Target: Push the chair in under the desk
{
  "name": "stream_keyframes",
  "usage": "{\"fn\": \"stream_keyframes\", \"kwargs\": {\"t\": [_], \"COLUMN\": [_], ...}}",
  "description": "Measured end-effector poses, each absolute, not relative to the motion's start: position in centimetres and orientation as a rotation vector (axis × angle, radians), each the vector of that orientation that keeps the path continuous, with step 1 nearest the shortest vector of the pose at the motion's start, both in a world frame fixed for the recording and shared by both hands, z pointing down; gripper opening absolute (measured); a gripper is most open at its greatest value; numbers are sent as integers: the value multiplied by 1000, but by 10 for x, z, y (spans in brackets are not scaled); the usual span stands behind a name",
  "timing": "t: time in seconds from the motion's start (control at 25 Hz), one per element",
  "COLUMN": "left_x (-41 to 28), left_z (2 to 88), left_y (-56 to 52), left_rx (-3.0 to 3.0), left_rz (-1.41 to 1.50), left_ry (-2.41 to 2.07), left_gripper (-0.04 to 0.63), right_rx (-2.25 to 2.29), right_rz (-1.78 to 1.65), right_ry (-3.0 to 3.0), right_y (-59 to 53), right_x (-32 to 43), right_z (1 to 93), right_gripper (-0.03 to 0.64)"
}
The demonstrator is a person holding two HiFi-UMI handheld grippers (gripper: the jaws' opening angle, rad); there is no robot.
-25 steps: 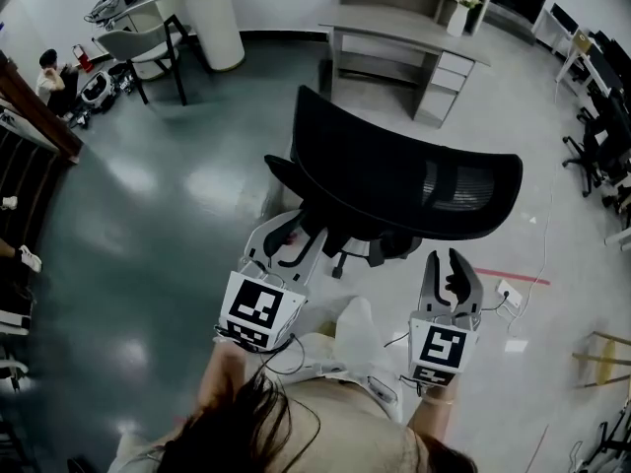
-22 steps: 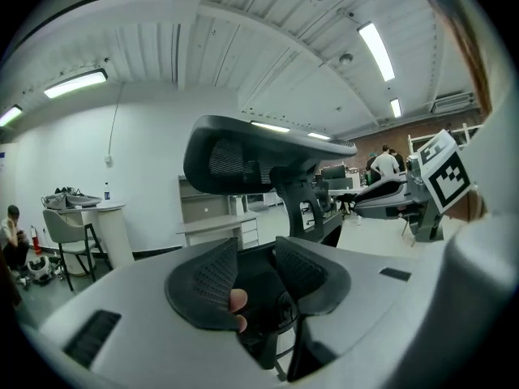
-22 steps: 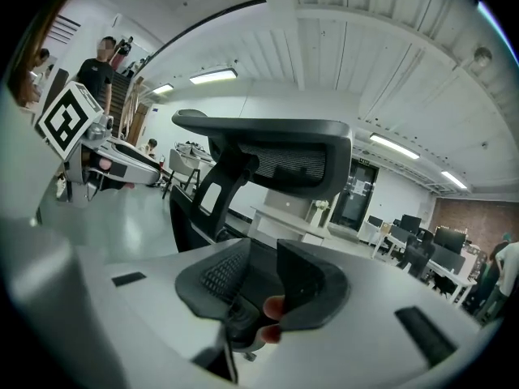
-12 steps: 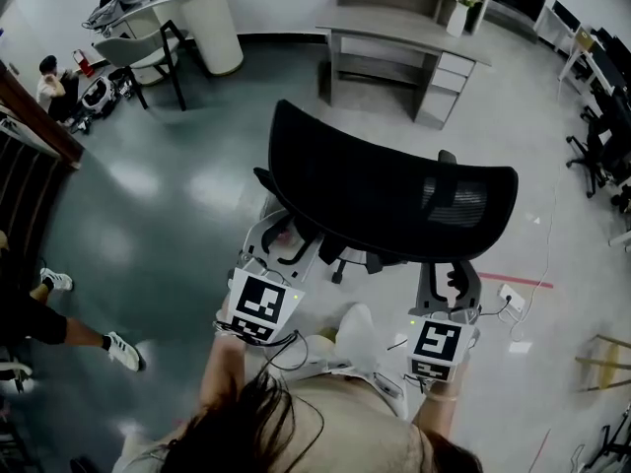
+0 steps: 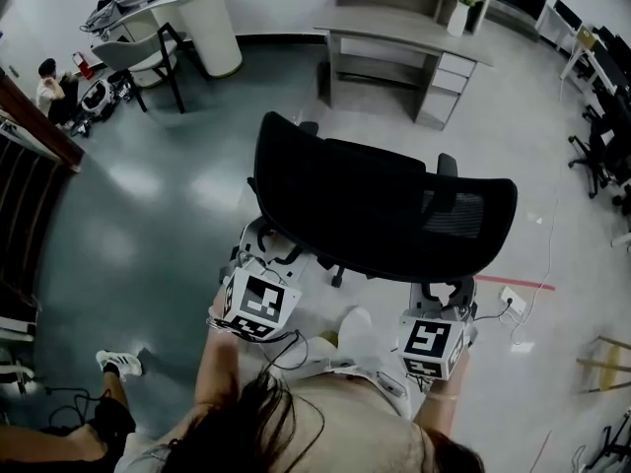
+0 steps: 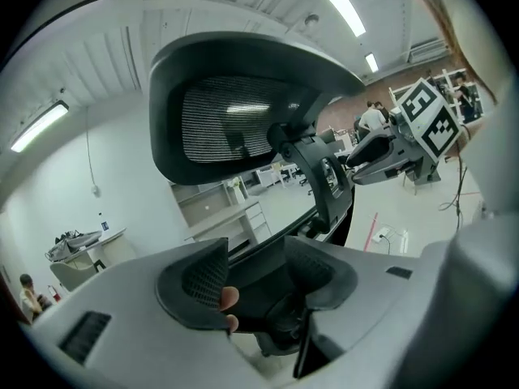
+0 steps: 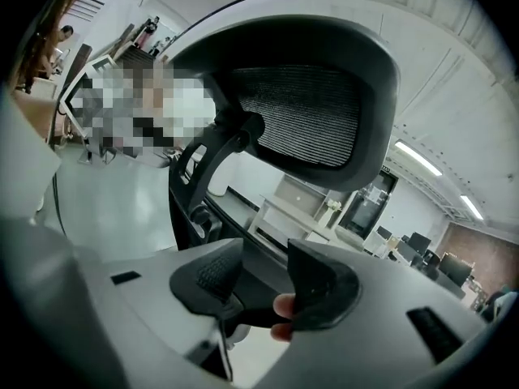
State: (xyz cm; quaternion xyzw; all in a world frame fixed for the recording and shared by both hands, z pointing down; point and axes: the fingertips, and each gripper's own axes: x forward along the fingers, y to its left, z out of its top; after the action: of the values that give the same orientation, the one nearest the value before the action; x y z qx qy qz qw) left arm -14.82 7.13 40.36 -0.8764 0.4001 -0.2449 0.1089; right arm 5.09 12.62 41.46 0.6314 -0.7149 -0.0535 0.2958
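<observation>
A black mesh-backed office chair (image 5: 385,205) stands on the floor directly in front of me, its back towards me. The grey desk (image 5: 394,23) with drawers is farther off, beyond the chair. My left gripper (image 5: 260,249) reaches under the left lower edge of the chair back, and its tips are partly hidden. My right gripper (image 5: 442,292) sits under the right lower edge. Both sets of jaws are opening. In the left gripper view (image 6: 255,270) and the right gripper view (image 7: 263,278) the pads stand apart and press on nothing; the chair back (image 7: 300,104) rises just beyond them.
A round white table (image 5: 197,8) and a grey chair (image 5: 148,52) stand at the back left, with a seated person (image 5: 49,72) near them. Someone's shoe (image 5: 118,363) is at the lower left. Office chairs (image 5: 601,146) line the right. A power strip (image 5: 511,299) lies on the floor.
The chair back has come over both grippers' jaws and turned a little left. Both grippers slid forward under it. A walking person's leg moved down along the left side.
</observation>
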Motion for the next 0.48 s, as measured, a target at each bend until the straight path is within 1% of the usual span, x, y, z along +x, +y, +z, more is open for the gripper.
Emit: {"fn": "stream_keyframes", "kwargs": {"t": [0.48], "left_x": [-141], "left_z": [422], "left_y": [54], "left_rx": [-2423], "left_rz": [-905], "left_ry": [1065], "left_gripper": [216], "right_rx": [1604], "right_rz": [-181], "right_ry": [-1820], "right_y": [118], "right_x": [61], "right_z": [431], "right_gripper": [206]}}
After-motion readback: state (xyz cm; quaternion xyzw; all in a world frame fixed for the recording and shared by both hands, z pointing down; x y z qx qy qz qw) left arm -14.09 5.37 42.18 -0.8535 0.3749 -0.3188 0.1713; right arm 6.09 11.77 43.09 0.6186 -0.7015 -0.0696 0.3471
